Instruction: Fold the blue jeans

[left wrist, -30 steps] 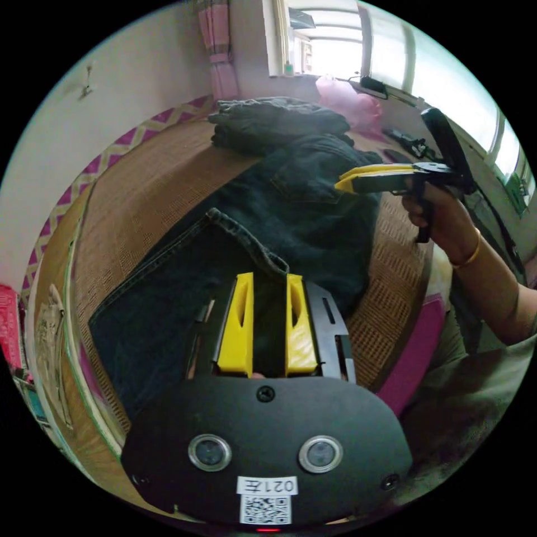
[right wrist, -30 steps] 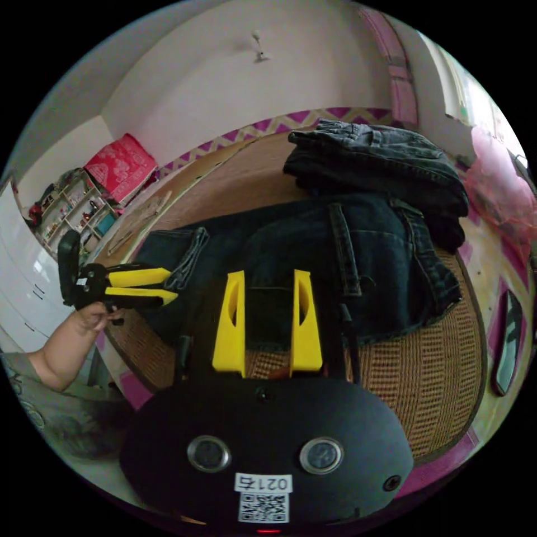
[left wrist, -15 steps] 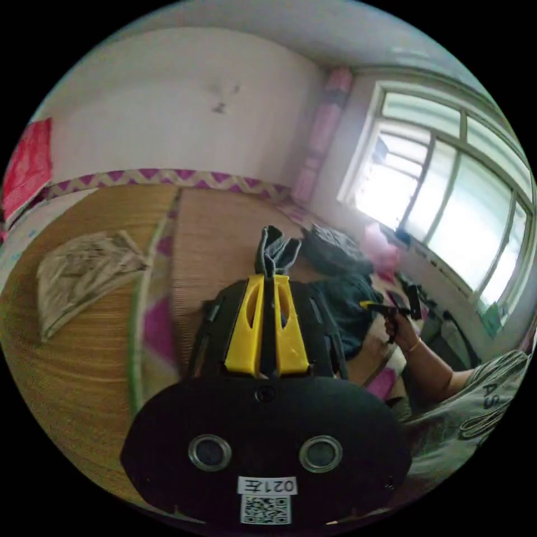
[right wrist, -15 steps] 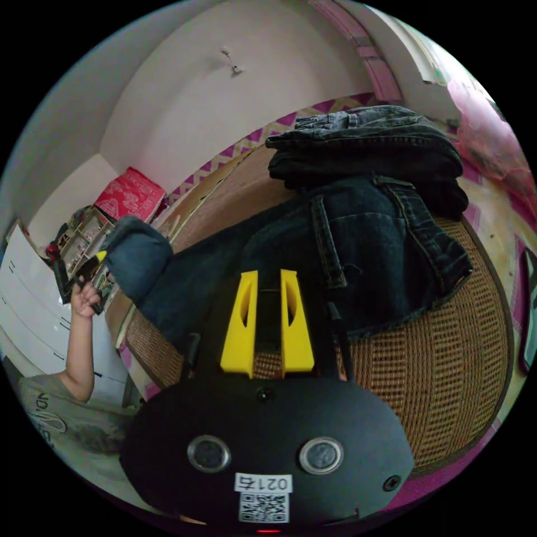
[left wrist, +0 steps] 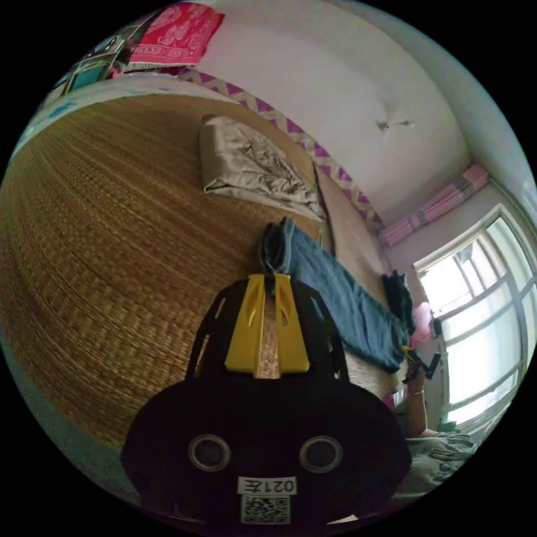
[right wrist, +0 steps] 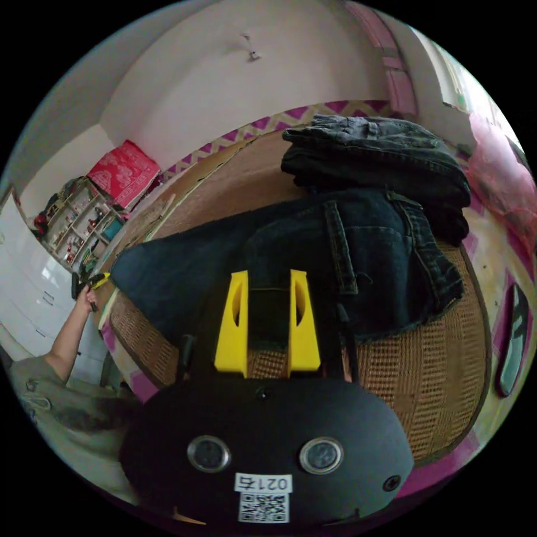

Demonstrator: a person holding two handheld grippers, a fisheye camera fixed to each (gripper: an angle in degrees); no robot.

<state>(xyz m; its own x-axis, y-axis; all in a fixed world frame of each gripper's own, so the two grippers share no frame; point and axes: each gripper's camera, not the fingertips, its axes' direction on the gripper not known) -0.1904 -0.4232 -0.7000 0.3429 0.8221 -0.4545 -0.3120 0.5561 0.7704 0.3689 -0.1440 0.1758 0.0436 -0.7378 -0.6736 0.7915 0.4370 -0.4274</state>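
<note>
The left gripper view is looking along the blue jeans (left wrist: 341,302) from their leg end (close in); the right gripper view is facing them from the waist side (right wrist: 335,257), sharing the woven mat (right wrist: 436,380).

White sticker (left wrist: 267,485) on left tool housing, white sticker (right wrist: 263,483) on right tool housing: printing not legible.

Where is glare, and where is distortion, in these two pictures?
Left gripper view: the bright window is washed out, and the woven straw mat bulges from fisheye curving. Right gripper view: light is even, the dark blue jeans look sharp, and the room edges bend.
</note>
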